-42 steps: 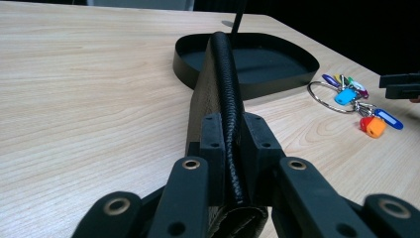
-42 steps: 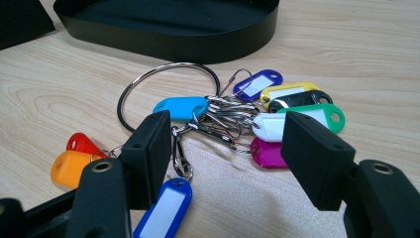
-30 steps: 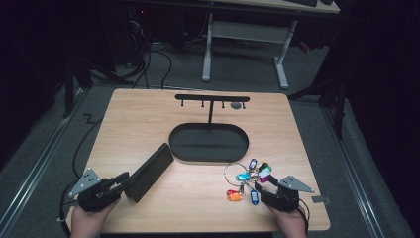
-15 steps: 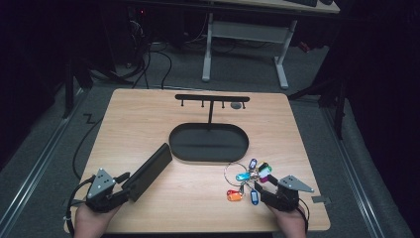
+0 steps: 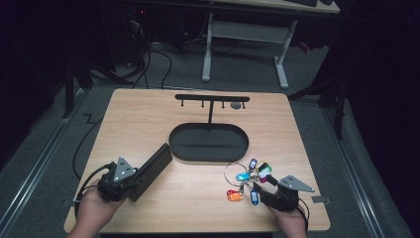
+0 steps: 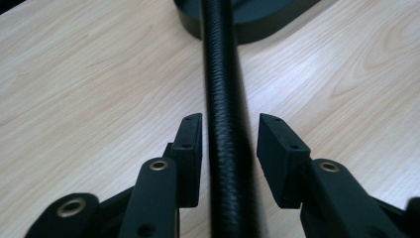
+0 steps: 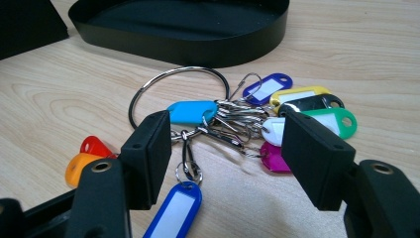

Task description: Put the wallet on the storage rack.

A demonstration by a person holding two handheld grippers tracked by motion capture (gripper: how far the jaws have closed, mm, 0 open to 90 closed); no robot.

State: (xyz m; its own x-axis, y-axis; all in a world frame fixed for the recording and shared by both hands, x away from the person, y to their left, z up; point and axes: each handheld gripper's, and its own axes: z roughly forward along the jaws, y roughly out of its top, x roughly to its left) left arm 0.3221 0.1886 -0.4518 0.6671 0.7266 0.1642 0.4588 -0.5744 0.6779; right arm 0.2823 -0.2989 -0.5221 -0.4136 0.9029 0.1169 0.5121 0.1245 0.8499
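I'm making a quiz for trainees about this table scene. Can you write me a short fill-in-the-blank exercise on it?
1. The large metal ring holds a bunch of coloured key ____.
2. The oval tray is coloured ____.
3. The flat black case stands between the jaws of the ____ gripper.
4. The right gripper is ____.

Missing words: tags; black; left; open

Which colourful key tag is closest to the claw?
The dark blue tag with the white label, hanging lowest, right beside the right claw; the other tags lie farther away.

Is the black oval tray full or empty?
Empty. The black oval tray shows only its dark floor in the high view; the key tags lie outside it on the table.
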